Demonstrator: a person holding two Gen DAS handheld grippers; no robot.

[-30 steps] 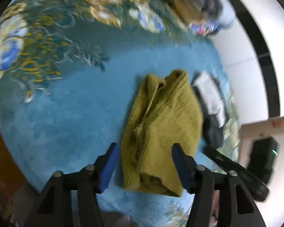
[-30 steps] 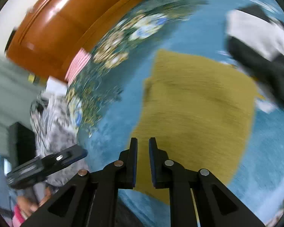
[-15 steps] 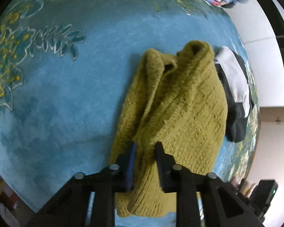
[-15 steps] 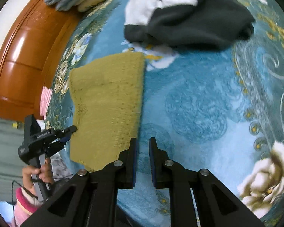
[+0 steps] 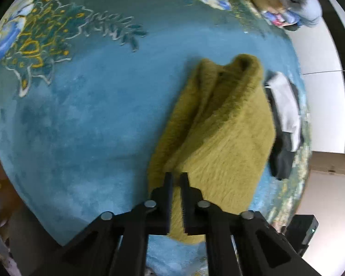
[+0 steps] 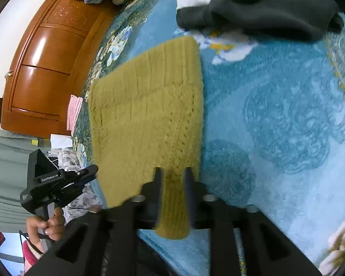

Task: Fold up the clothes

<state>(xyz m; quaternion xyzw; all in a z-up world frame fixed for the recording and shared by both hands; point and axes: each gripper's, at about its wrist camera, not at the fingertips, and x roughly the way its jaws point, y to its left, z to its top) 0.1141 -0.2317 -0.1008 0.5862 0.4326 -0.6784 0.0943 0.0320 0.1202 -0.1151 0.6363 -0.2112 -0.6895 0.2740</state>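
Here the sweater [image 5: 220, 138] lies on the blue blanket [image 5: 85, 119], its near edge pinched by the left gripper [image 5: 176, 179] and the right gripper [image 6: 172, 179]. Fuzzy knit may slip, or the bunched layers could drag unevenly and spoil the fold.

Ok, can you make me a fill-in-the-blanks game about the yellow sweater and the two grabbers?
1. The left gripper is shut on the ____ sweater.
2. The sweater lies on a bedspread whose main colour is ____.
3. In the right wrist view, the right gripper has the sweater's ____ between its fingers.
4. Beyond the sweater lies a dark grey and ____ garment.

Missing words: olive-yellow; blue; sleeve; white
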